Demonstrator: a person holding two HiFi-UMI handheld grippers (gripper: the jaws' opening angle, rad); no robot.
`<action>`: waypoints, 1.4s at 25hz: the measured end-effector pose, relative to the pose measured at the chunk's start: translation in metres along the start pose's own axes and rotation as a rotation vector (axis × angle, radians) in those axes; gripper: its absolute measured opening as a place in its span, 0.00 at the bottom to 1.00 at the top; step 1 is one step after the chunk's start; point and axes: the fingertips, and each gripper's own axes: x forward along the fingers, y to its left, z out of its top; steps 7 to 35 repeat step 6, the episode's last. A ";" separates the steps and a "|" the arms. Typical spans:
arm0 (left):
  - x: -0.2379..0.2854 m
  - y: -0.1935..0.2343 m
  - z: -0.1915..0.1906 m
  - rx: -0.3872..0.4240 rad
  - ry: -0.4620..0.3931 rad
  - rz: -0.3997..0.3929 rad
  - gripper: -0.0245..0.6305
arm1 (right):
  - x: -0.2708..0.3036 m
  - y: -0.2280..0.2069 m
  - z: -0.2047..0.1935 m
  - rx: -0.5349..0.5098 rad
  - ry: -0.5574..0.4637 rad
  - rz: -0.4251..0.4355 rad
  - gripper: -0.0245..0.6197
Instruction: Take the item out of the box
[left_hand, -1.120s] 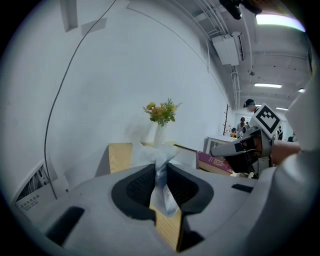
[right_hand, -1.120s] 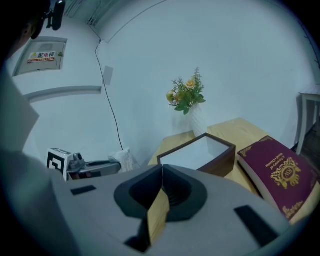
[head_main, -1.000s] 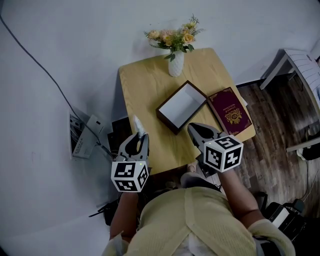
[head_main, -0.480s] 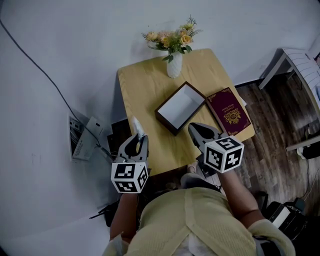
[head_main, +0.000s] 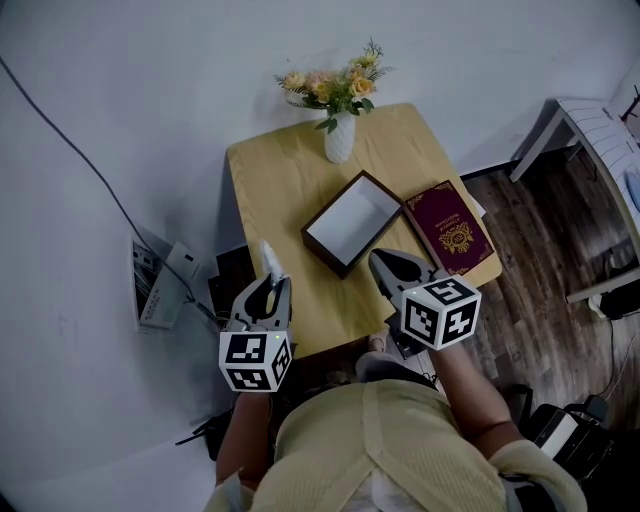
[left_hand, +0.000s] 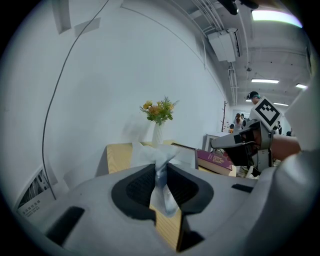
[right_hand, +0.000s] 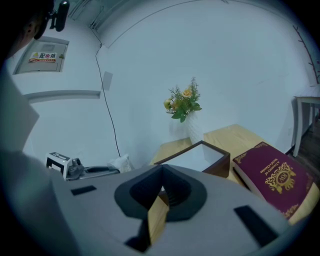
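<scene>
An open dark-brown box (head_main: 352, 221) with a white inside sits in the middle of the small wooden table (head_main: 275, 180); nothing shows inside it. My left gripper (head_main: 268, 284) hovers off the table's near left corner, shut on a white, plastic-wrapped item (head_main: 270, 260) that sticks out past its tips. In the left gripper view the item (left_hand: 161, 167) is pinched between the black pads (left_hand: 139, 187). My right gripper (head_main: 380, 259) hangs over the table's near edge, just short of the box (right_hand: 200, 156), shut with nothing in it.
A maroon book-like cover (head_main: 448, 228) with gold print lies right of the box. A white vase of flowers (head_main: 338, 135) stands at the table's far edge. Power gear and a cable (head_main: 152, 285) lie on the floor at left; a white stand (head_main: 585, 125) is at far right.
Only the head view has drifted a little, shifting the scene left. Both grippers keep their places and the left one still grips the item.
</scene>
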 end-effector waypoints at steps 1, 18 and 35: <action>0.000 -0.001 0.000 -0.001 -0.002 -0.002 0.17 | 0.000 0.000 0.000 0.000 0.000 0.000 0.08; 0.003 -0.004 0.001 -0.001 -0.004 -0.012 0.17 | -0.001 -0.001 0.000 -0.002 -0.003 -0.004 0.08; 0.003 -0.004 0.001 -0.001 -0.004 -0.012 0.17 | -0.001 -0.001 0.000 -0.002 -0.003 -0.004 0.08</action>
